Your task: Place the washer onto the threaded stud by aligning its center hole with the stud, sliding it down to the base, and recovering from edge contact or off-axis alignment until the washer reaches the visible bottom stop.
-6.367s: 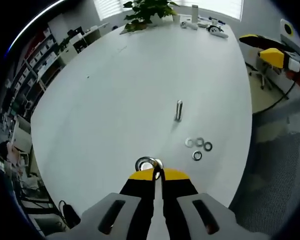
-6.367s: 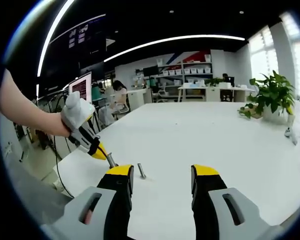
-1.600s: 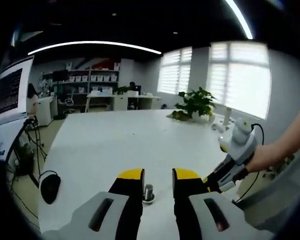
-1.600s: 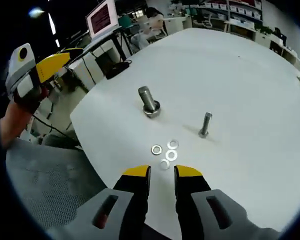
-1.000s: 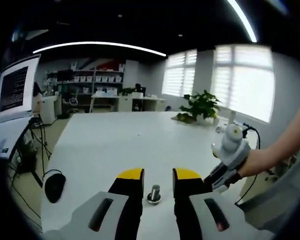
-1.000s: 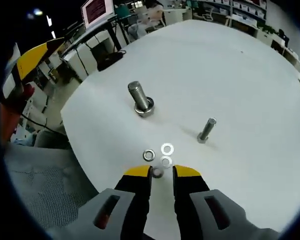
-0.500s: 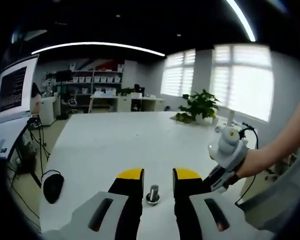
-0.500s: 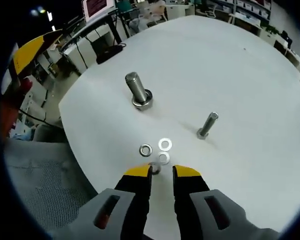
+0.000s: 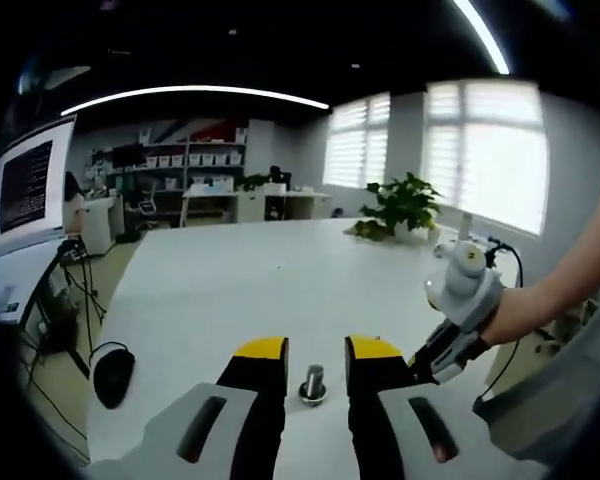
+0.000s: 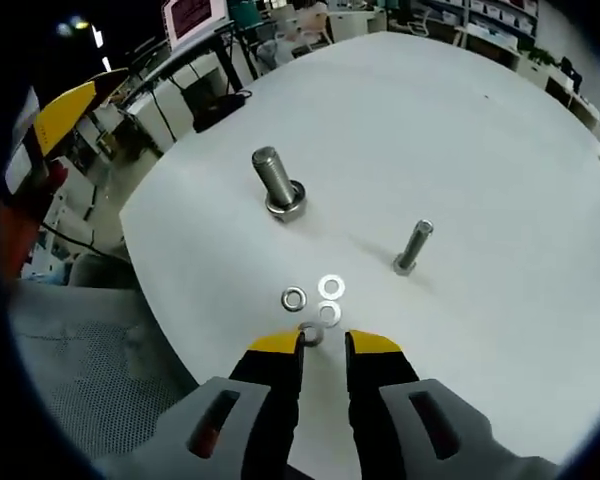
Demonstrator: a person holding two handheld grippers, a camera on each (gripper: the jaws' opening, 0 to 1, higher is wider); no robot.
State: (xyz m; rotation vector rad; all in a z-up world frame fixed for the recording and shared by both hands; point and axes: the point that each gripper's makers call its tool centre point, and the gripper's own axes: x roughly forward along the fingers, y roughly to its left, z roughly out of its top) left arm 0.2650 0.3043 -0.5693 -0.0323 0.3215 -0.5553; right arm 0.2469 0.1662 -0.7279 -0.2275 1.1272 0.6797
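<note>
Left gripper view: left gripper sits low over the white table, jaws spread apart with nothing between the pads. The big bolt stands upright on the table just past the gap between the jaws, with a washer already down at its base. Right of the bolt, the right gripper comes in, held by a hand; its tips are hidden behind the left gripper's jaw, so can't tell its state from here. Left of the bolt, a black mouse lies near the table edge. Far beyond the bolt, a potted plant stands at the far end of the table.

Right gripper view: right gripper is tilted down at the table, jaws narrowed but a slit remains. One loose washer lies right at the jaw tips, in the slit; can't tell if the pads are actually gripping it. Three more washers lie flat, clustered just beyond it. Past the cluster and to the left, the big bolt stands upright with its washer at the base. To the right of the big bolt, well apart, a thinner small bolt stands bare. Yellow tip of the left gripper shows off the table edge, left of the big bolt.
</note>
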